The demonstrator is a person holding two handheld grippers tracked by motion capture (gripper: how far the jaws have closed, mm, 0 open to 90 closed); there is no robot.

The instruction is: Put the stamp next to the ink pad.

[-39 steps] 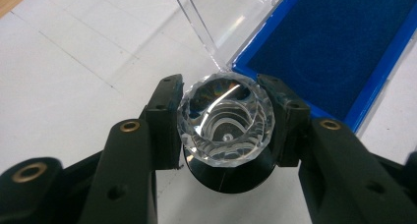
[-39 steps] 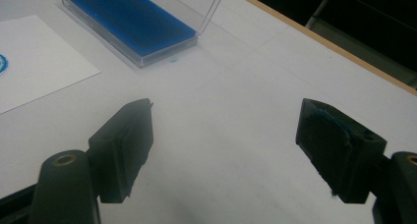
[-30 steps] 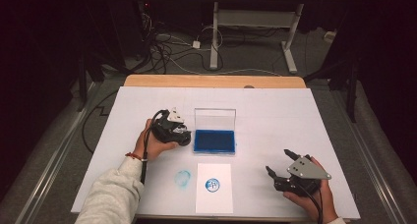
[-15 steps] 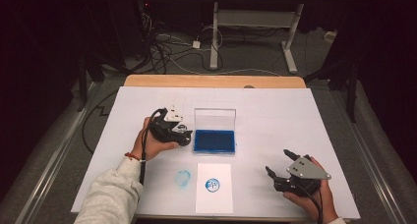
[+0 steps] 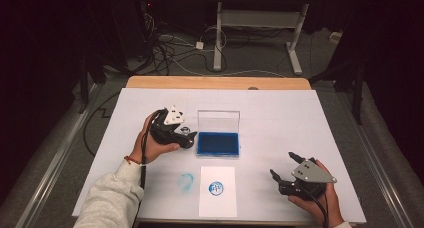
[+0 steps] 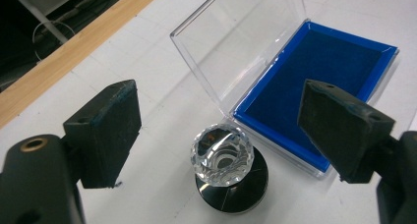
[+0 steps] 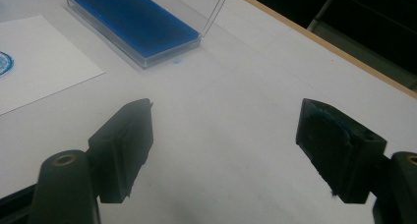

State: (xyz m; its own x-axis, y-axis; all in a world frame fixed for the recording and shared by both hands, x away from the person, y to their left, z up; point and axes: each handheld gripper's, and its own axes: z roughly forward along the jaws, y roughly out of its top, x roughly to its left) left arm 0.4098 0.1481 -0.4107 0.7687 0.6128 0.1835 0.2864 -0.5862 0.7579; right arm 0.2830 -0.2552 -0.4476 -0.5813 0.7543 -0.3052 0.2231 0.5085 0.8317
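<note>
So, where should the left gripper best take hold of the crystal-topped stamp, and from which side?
Grip the crystal knob of the stamp from above, fingers on opposite faceted sides. It stands upright on its low black base; the ink pad case stands close beside it.

A crystal-topped stamp (image 6: 227, 172) stands upright on the counter (image 6: 162, 111), its faceted clear knob above a round black base, between the wide-apart left jaws, touching neither, just beside the open blue ink pad (image 6: 319, 81).
</note>
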